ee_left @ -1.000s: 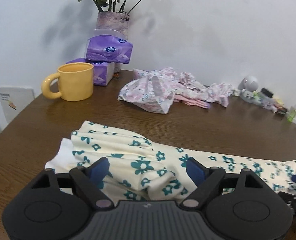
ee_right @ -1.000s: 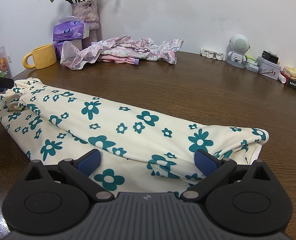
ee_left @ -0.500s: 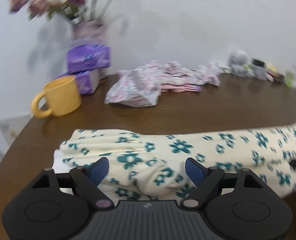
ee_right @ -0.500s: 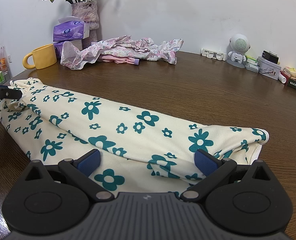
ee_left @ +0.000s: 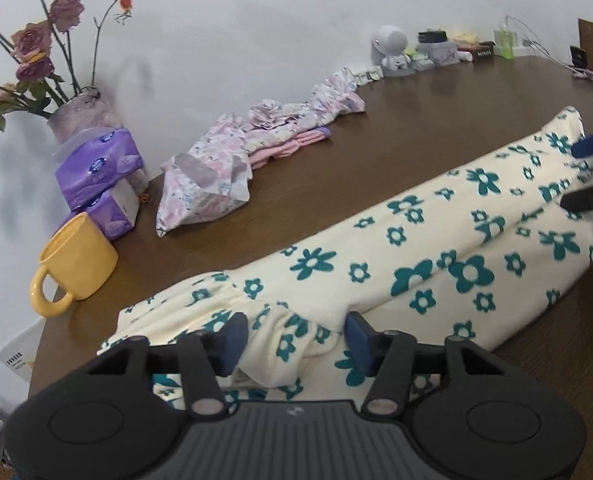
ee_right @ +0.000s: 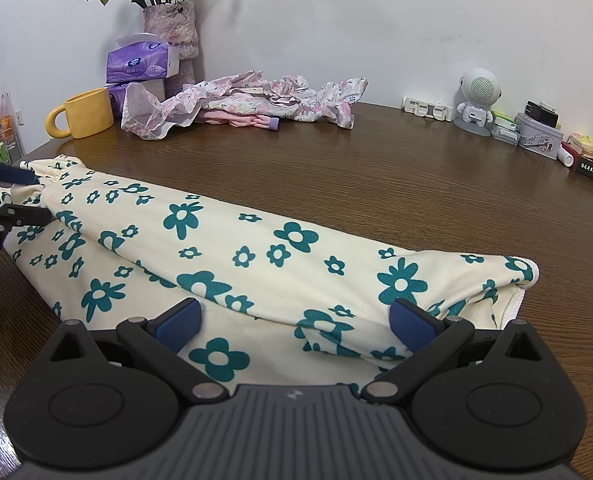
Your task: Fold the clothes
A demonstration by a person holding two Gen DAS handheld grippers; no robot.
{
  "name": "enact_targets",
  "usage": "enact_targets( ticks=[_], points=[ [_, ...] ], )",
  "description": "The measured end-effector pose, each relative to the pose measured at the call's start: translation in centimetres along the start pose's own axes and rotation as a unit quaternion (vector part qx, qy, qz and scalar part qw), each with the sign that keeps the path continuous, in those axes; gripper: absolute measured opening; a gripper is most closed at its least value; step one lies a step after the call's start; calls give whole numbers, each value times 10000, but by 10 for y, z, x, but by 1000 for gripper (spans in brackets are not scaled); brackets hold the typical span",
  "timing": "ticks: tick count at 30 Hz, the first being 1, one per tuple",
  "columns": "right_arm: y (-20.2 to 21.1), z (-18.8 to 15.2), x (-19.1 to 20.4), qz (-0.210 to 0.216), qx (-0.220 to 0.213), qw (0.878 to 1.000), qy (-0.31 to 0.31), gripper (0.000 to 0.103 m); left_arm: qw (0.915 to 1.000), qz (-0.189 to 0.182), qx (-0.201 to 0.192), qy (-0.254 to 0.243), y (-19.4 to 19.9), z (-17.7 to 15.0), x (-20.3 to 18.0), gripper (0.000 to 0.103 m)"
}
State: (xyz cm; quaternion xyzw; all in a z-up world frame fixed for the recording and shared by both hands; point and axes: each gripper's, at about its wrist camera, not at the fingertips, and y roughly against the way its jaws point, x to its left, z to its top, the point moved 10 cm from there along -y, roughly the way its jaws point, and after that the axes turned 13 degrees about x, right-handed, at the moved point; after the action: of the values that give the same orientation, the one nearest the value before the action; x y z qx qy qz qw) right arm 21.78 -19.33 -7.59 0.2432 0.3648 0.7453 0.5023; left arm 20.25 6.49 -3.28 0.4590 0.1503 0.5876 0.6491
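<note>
table (ee_right: 376, 184): big brown one, your workspace.
floral garment (ee_right: 256, 248): cream with teal flowers, half-rolled, running 9 to 3 o'clock across your side.
left gripper (ee_left: 292, 336): jaws have just been closing around the gathered end, pads not clearly biting yet. Pull now and you'll likely drag one layer only.
right gripper (ee_right: 292, 320): wide open over the other end, holding nothing, so that end could slide.
yellow mug (ee_left: 78, 258): 10 o'clock, mind your swing.
</note>
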Motion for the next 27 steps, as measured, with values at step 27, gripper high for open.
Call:
enact_targets(
  ticks=[27],
  points=[
    [0,1,3,52,2,10000,69,102,9983,-125,-131,548,14,-27,35,13]
  ],
)
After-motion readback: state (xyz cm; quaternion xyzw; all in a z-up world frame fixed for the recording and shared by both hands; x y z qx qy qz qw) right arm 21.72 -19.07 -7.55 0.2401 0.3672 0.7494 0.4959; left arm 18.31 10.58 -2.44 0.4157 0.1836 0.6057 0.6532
